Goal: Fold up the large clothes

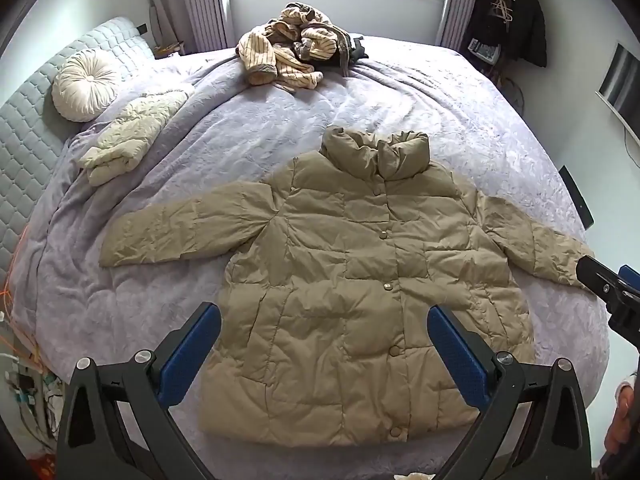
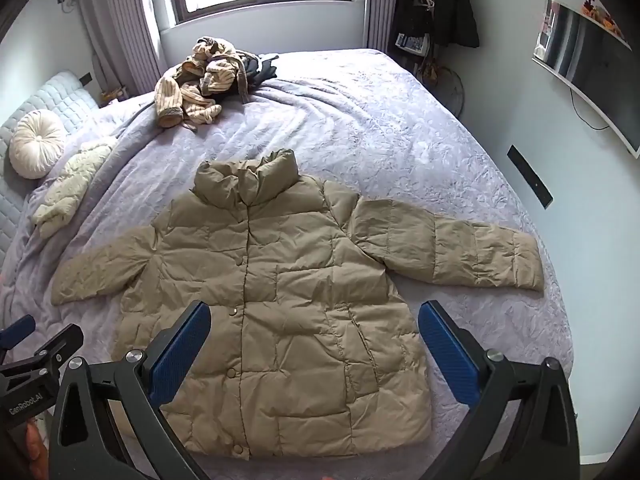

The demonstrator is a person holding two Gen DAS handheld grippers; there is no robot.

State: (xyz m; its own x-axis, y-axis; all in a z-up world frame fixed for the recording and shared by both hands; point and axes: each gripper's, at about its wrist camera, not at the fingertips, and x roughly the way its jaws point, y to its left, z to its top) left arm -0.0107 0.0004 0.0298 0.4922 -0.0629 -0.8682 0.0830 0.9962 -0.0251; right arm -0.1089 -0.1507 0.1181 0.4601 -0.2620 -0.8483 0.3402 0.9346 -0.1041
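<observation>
A khaki puffer jacket [image 1: 360,280] lies flat and face up on the bed, buttoned, both sleeves spread out, collar pointing to the window. It also shows in the right wrist view [image 2: 288,304]. My left gripper [image 1: 324,320] is open and empty, held above the jacket's lower left part. My right gripper [image 2: 314,320] is open and empty above the jacket's lower right part. The right gripper shows at the right edge of the left wrist view [image 1: 612,288], beside the right cuff. The left gripper shows at the left edge of the right wrist view [image 2: 28,344].
The lilac quilted bed cover [image 1: 400,96] bears a pile of striped and dark clothes [image 1: 296,48] at the far side, a folded cream jacket [image 1: 128,140] and a round cushion [image 1: 84,84] at the left. Cables [image 1: 16,320] lie by the bed's left edge. A wall screen [image 2: 592,68] hangs at the right.
</observation>
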